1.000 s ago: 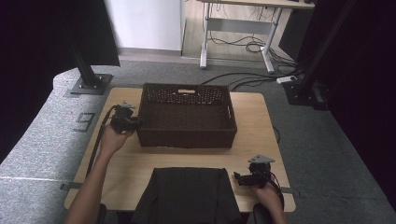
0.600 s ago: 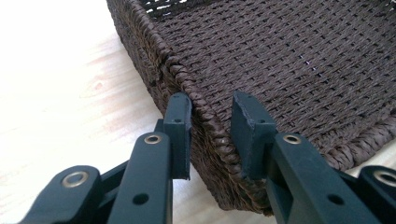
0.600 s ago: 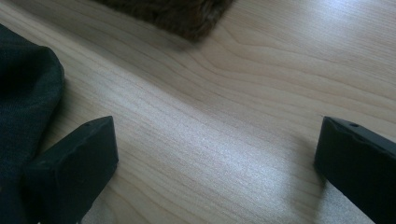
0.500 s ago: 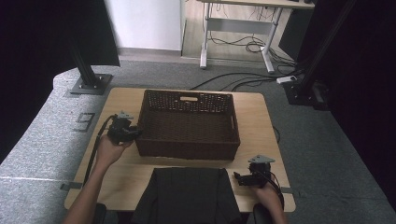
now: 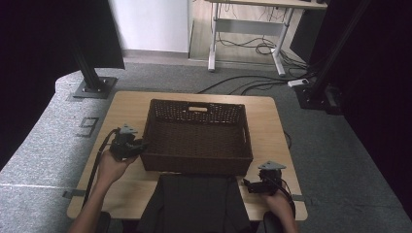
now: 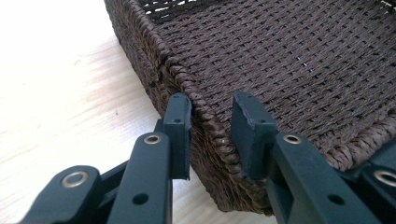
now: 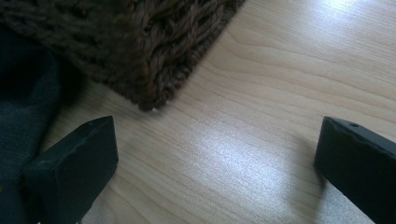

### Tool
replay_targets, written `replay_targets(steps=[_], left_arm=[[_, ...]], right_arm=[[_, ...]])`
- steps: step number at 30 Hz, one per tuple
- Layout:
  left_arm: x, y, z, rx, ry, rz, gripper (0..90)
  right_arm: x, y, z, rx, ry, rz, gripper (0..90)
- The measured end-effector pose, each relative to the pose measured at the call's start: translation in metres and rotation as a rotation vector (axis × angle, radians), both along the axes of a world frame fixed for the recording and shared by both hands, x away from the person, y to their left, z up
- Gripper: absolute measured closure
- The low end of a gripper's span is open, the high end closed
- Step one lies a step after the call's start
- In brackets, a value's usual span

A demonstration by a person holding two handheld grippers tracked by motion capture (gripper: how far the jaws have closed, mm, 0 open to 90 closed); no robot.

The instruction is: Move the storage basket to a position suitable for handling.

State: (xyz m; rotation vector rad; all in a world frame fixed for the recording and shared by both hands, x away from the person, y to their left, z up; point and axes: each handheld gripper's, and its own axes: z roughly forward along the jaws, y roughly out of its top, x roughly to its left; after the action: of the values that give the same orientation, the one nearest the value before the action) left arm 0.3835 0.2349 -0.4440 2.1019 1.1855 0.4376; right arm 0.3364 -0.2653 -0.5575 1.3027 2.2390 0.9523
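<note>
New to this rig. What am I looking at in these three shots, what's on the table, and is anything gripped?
There is no robot: a person holds a hand-held two-jaw gripper in each hand. The high view looks down from above the person's side of the table. The other two pictures come from cameras riding on each gripper, looking along its black jaws.

On the wooden table stands one dark brown woven basket, with nothing visible inside it.

The left gripper has its jaws shut on the basket's wall, one jaw outside and one inside, near a corner; in the high view it is at the basket's left side.

The right gripper rests near the table's front right, jaws wide apart over bare wood, holding nothing.
</note>
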Motion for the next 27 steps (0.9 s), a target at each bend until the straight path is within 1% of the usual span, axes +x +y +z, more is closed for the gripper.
replay_targets(steps=[1, 5, 10, 11, 13, 15, 16, 17, 18, 19, 20, 21, 23, 25, 26, 27], left_arm=[[-0.004, -0.002, 0.000, 0.008, -0.004, 0.001, 68.9], [-0.008, -0.003, 0.000, 0.015, -0.004, 0.005, 68.6], [-0.010, -0.003, 0.000, 0.002, -0.006, 0.011, 67.9], [-0.009, -0.002, 0.000, 0.001, -0.007, 0.004, 67.9], [-0.008, -0.001, 0.000, -0.005, -0.013, -0.015, 64.5], [-0.010, -0.001, 0.000, -0.006, -0.036, -0.027, 52.9], [-0.012, 0.001, 0.003, -0.019, -0.050, -0.029, 50.8], [-0.012, 0.001, 0.003, -0.019, -0.050, -0.029, 47.8], [-0.013, 0.001, 0.004, -0.031, -0.059, -0.031, 42.1], [-0.015, 0.003, 0.007, -0.044, -0.069, -0.032, 40.2], [-0.021, 0.006, 0.012, -0.059, -0.088, -0.041, 38.1], [-0.021, 0.006, 0.012, -0.059, -0.088, -0.041, 34.6], [-0.028, 0.009, 0.017, -0.075, -0.108, -0.059, 28.1], [-0.035, 0.010, 0.018, -0.076, -0.118, -0.079, 20.4], [-0.039, 0.010, 0.017, -0.069, -0.126, -0.077, 20.4], [-0.042, 0.011, 0.015, -0.059, -0.127, -0.081, 13.8]], right_arm=[[0.000, 0.000, 0.000, 0.000, 0.000, 0.000, 0.0], [0.000, 0.000, 0.000, 0.000, 0.000, 0.000, 0.0], [0.000, 0.000, 0.000, 0.000, 0.000, 0.000, 0.0], [0.000, 0.000, 0.000, 0.000, 0.000, 0.000, 0.0], [0.000, 0.000, 0.000, 0.000, 0.000, 0.000, 0.0], [0.000, 0.000, 0.000, 0.000, 0.000, 0.000, 0.0], [0.000, 0.000, 0.000, 0.000, 0.000, 0.000, 0.0], [0.000, 0.000, 0.000, 0.000, 0.001, 0.000, 0.0], [0.000, 0.000, 0.000, 0.001, 0.001, 0.000, 0.0], [0.000, 0.000, 0.000, 0.000, 0.000, 0.000, 0.0], [0.000, 0.000, 0.000, 0.000, 0.000, 0.000, 0.0], [0.000, 0.000, 0.000, 0.000, 0.000, 0.000, 0.0], [0.000, 0.000, 0.000, 0.000, 0.000, 0.000, 0.0], [0.000, 0.000, 0.000, 0.000, 0.000, 0.000, 0.0], [0.000, 0.000, 0.000, 0.000, 0.000, 0.000, 0.0], [0.000, 0.000, 0.000, 0.000, 0.000, 0.001, 0.0]])
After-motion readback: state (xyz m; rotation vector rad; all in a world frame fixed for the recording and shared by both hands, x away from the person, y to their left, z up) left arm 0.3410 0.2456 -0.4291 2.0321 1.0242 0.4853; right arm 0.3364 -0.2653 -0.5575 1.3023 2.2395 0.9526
